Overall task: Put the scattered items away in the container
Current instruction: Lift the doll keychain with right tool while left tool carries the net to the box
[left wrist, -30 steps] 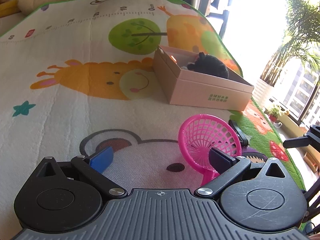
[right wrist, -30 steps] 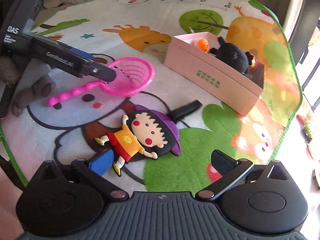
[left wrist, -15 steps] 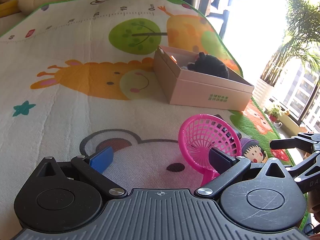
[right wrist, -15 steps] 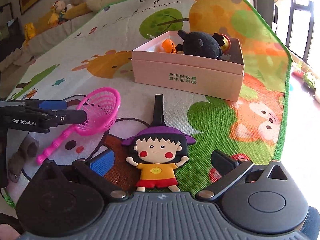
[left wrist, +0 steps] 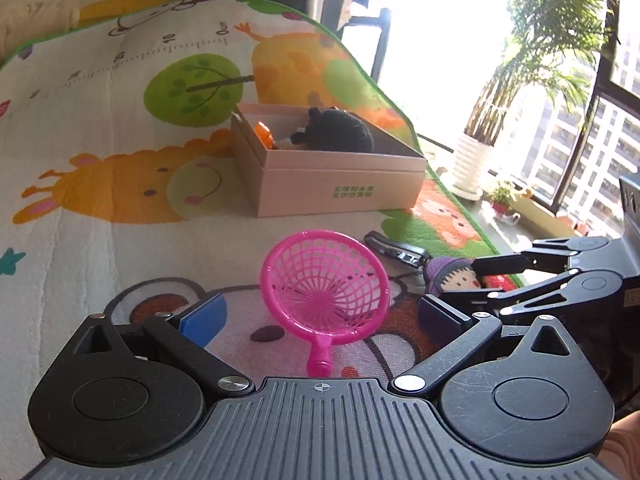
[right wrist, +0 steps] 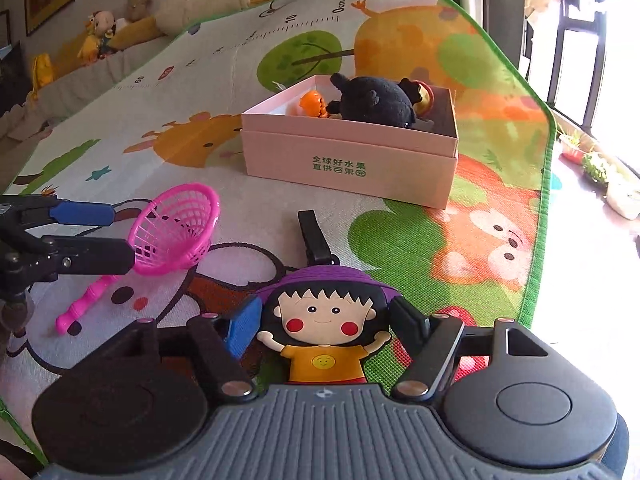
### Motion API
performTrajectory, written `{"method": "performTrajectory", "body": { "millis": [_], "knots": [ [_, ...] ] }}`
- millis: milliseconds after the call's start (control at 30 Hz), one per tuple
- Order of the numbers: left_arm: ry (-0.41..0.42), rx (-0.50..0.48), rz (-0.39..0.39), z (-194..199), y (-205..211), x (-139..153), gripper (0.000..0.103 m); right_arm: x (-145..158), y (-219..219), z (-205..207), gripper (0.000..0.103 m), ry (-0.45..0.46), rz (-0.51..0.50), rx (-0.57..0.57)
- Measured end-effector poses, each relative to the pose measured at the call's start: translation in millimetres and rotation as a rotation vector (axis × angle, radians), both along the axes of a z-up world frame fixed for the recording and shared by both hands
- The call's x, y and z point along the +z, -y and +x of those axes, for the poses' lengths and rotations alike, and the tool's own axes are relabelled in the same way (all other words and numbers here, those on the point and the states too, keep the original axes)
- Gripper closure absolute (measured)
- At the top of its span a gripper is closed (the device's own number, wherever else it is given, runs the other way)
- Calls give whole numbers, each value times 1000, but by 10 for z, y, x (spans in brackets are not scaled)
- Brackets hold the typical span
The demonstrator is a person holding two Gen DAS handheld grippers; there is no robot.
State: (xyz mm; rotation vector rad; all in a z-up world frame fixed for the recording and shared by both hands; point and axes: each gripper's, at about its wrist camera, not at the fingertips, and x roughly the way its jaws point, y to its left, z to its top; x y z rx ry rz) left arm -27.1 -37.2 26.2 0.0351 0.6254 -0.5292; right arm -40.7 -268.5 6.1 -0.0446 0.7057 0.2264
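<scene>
Closing right gripper [right wrist: 322, 326] around flat doll [right wrist: 325, 334], low middle; could slip out if pinched thin. Left gripper [left wrist: 320, 312] open over pink net [left wrist: 324, 286].

Right gripper [right wrist: 322, 322] has rolled from tilted to level and come square onto the cartoon girl tag [right wrist: 325, 328]; a second ago the tag lay slanted ahead of wide jaws, now its head sits between them and they are closing, pads at or near its sides, contact not clear. Left gripper [left wrist: 320, 314] swung toward the pink box [left wrist: 340, 184], so the pink net scoop [left wrist: 324, 284], earlier by its right finger, now sits centred between open jaws, untouched.
</scene>
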Motion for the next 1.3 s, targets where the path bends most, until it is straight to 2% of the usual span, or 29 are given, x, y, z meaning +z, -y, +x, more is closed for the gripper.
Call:
{"method": "performTrajectory", "body": {
  "millis": [67, 133, 267, 467, 633, 700, 900, 1100, 1300],
  "knots": [
    [10, 12, 113, 56, 204, -32, 0, 3, 67, -34, 32, 1, 10, -11],
    [4, 7, 165, 140, 322, -64, 0, 11, 106, -79, 32, 11, 16, -11],
    [-23, -37, 216, 228, 483, -102, 0, 8, 136, -161, 32, 25, 29, 6],
    [-6, -39, 268, 220, 567, -67, 0, 9, 114, -247, 32, 47, 34, 35],
    [1, -31, 277, 198, 548, -48, 2, 106, 160, -315, 32, 84, 40, 34],
    [5, -30, 280, 178, 540, -36, 16, 148, 178, -333, 32, 96, 41, 31],
    [39, -27, 250, 104, 517, 112, 16, 293, 186, -387, 32, 136, 38, 39],
    [102, -36, 186, 57, 511, 391, 16, 473, 198, -446, 32, 175, 39, 44],
    [163, -21, 155, 315, 582, 788, 16, 709, 233, -489, 32, 221, 57, 65]
  ]
}}
